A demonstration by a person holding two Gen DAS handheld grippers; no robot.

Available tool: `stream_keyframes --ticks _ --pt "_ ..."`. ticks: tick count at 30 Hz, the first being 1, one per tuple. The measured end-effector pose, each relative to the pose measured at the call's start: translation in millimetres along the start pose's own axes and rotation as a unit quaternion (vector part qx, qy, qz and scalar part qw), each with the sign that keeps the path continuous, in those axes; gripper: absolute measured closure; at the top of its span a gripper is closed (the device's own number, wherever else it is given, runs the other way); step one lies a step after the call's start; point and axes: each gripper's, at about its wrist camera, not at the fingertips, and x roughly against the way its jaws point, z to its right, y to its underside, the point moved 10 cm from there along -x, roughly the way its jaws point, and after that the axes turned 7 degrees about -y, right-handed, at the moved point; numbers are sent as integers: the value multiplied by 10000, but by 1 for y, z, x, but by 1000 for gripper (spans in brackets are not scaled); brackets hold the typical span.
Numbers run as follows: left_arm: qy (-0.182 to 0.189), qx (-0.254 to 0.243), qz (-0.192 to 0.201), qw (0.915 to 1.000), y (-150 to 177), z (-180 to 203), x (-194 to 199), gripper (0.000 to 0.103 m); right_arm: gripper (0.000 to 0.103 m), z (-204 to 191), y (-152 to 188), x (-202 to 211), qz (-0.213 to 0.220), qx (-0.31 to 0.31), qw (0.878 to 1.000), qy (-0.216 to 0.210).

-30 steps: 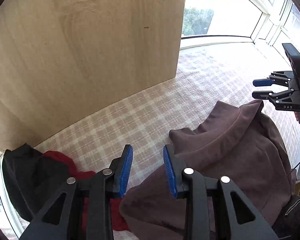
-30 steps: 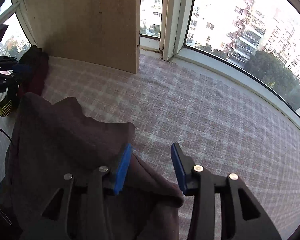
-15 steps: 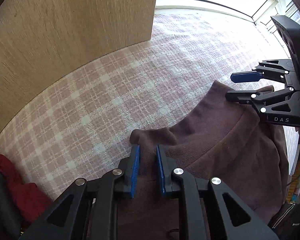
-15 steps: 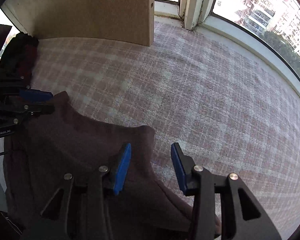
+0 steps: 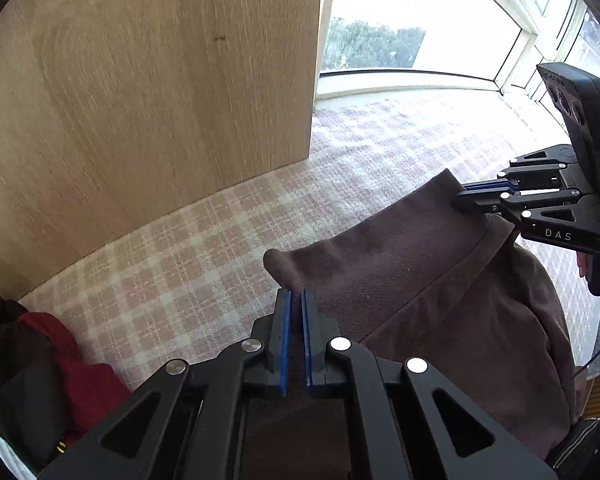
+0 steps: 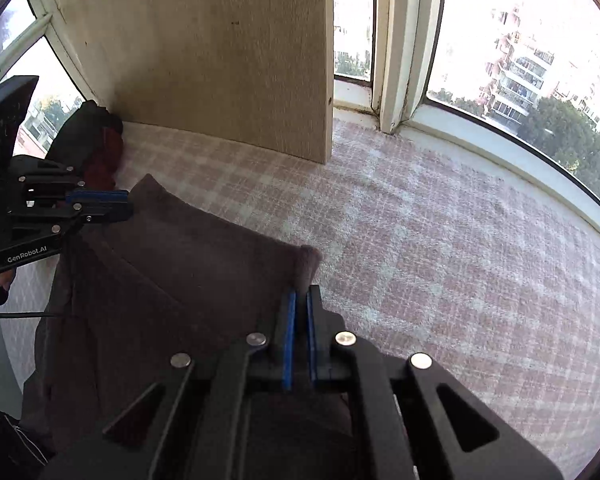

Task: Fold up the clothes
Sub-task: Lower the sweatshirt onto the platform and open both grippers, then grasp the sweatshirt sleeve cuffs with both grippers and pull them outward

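pink-and-white checked bedding (image 6: 440,248) covers the whole work surface, which runs up to a curved row of windows (image 6: 520,52) and one upright wooden panel (image 5: 148,92). three garments can be counted: one brown garment (image 5: 440,280) in the middle of the bedding, and a red one (image 5: 80,364) with a black one (image 5: 16,364) bunched together against the foot of the panel, well apart from the brown one. two hand-held grippers are at work.

the left gripper (image 5: 294,300) has just been closing and its blue pads now pinch a corner of the brown garment's top edge, a small nub of cloth poking out beyond the tips. the right gripper (image 6: 301,300) has likewise just been closing and clamps the opposite corner of the same edge. the edge hangs between the two grippers, with a stitched band running below it, while the rest of the cloth drops away beneath them toward the near side of the bedding. each wrist view shows the other gripper off to the side, its pads pressed on the fabric.
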Motion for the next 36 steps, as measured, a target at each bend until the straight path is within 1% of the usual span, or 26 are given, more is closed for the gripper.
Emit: stream_keyframes --ticks 2,3,5,6,9,11,12,13,14,16,17,18,19,20,21,22,23,24,25,27,29,31,32,33,35,36 --pt "-240 -57 380 9990 -20 -7 20 99 98 -3 -22 25 461 110 9986 230" --pt "-311 -59 500 9982 -29 -11 25 99 98 -4 -32 28 579 227 9973 398" --pt "-521 -56 611 9968 -45 -19 20 99 98 -3 -49 29 775 367 9939 687" --pt "-565 -37 533 9970 -48 -22 7 99 98 1 -56 22 769 406 9931 791" --pt "-695 21 299 9971 -56 -30 -33 99 98 19 -64 -11 566 447 9919 1044" --pt "-811 130 85 9966 -54 -40 -64 100 98 35 -54 -47 163 392 9926 1140" --pt "-725 253 -116 9970 -49 -44 -79 100 98 41 -45 -63 -90 445 9917 1201" --pt "-547 451 -309 9970 -44 -49 -89 99 97 47 -35 -79 -342 497 9902 1261" --pt "-397 683 -355 9962 -41 -57 -89 97 97 51 -26 -88 -545 564 9878 1347" --pt "-295 958 -109 9949 -40 -75 -63 96 96 50 -21 -81 -315 738 9902 1142" --pt "-332 932 7 9951 -37 -83 -41 94 94 51 -19 -71 -212 653 9920 1058" --pt "-369 905 124 9951 -33 -91 -19 86 94 53 -18 -57 -68 535 9936 995" --pt "-417 868 233 9951 -29 -99 4 82 93 56 -17 -42 92 444 9947 924" --pt "-501 796 299 9951 -19 -107 29 74 92 58 -16 -22 252 341 9951 890" --pt "-572 754 303 9951 -4 -111 51 69 87 61 -15 -2 411 238 9952 855" --pt "-618 721 282 9951 12 -115 72 68 82 61 -12 18 533 138 9952 814" --pt "-565 726 163 9956 32 -114 85 67 71 60 -4 36 633 25 9953 729" --pt "-518 726 37 9960 54 -113 98 66 63 58 3 55 733 -88 9952 643" --pt "-507 711 -112 9961 76 -110 103 66 58 51 13 74 836 -240 9949 514" --pt "-545 750 -409 9949 122 -112 102 66 56 38 40 90 852 -479 9947 331" --pt "-279 1155 -529 9915 141 -112 81 68 56 23 66 103 856 -647 9939 244" --pt "114 1578 -430 9865 142 -113 70 68 56 6 92 105 780 -650 9941 382" --pt "131 1589 -315 9867 134 -113 64 68 56 -1 102 104 714 -673 9943 413" --pt "117 1577 -210 9872 125 -113 58 68 56 -8 112 103 648 -696 9945 443" --pt "-137 1377 -96 9903 103 -116 41 68 56 -22 130 99 515 -815 9948 340" --pt "-194 1333 -140 9908 95 -118 32 69 56 -29 139 99 464 -850 9947 334"
